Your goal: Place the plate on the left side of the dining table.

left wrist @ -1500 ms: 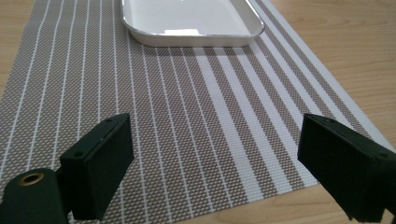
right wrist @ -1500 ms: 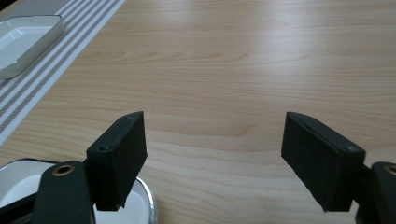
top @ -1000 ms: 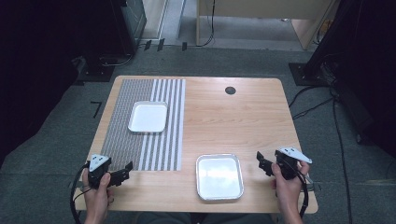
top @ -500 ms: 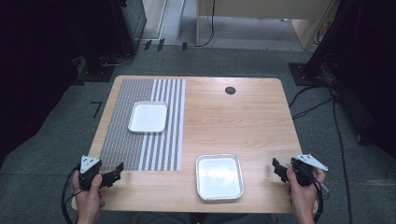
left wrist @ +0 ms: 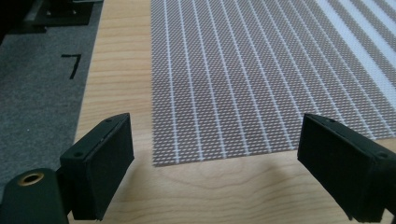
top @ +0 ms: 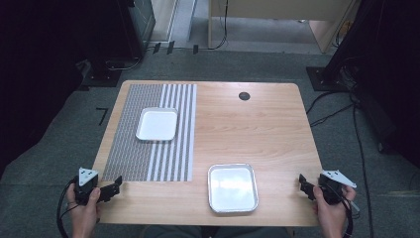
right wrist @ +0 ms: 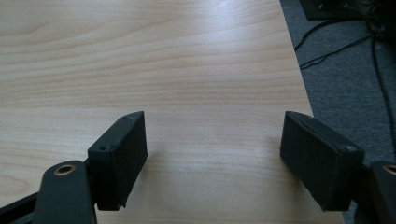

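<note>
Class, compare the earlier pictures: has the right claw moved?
Yes. The right claw has pulled back toward the person and outward, away from the metal tray, to the table's right edge.

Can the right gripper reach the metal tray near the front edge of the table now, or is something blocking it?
Probably yes. The right gripper is open, and bare table lies between it and the metal tray.

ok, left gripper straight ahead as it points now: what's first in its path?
Probably the striped placemat: the left gripper stands open over bare table, with the mat's near edge just ahead. Height above it is unclear.
</note>
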Demonstrator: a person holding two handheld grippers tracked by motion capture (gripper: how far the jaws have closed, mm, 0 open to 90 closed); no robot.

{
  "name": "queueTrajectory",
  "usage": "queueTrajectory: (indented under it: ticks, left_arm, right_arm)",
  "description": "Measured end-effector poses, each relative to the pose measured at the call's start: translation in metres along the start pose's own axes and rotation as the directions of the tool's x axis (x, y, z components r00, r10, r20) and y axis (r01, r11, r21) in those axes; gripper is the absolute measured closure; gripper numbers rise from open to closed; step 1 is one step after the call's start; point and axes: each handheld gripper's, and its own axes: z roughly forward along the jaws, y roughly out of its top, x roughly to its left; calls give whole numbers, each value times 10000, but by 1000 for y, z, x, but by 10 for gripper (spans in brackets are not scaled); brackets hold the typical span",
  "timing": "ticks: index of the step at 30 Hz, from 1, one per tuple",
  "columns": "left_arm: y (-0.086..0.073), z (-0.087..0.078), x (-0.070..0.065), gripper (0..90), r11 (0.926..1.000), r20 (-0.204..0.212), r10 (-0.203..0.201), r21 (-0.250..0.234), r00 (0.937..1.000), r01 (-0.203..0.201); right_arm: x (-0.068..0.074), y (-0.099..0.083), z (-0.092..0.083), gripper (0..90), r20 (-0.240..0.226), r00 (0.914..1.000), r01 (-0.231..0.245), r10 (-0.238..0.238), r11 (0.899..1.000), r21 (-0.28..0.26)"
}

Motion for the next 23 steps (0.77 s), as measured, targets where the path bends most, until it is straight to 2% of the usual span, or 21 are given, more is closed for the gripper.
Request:
queueTrajectory:
  ticks: [5, 7, 13, 23]
  left_arm:
    - [-2, -1, 5, 105, 9999, 100, -122, 26, 9999, 122]
    - [-2, -1, 5, 105, 9999, 165, -171, 16, 9997, 171]
    - [-4, 2, 4, 105, 9996, 243, -75, 280, 9997, 68]
    - [-4, 3, 4, 105, 9995, 264, -93, 294, 9996, 85]
  right_arm:
    - [8, -2, 0, 234, 308, 9972, 683, -684, 9977, 38]
    - [7, -2, -1, 226, 93, 9989, 458, -460, 9988, 150]
    - [7, -3, -1, 221, 48, 9987, 513, -514, 9986, 154]
    - [7, -3, -1, 212, 10, 9985, 544, -544, 9984, 170]
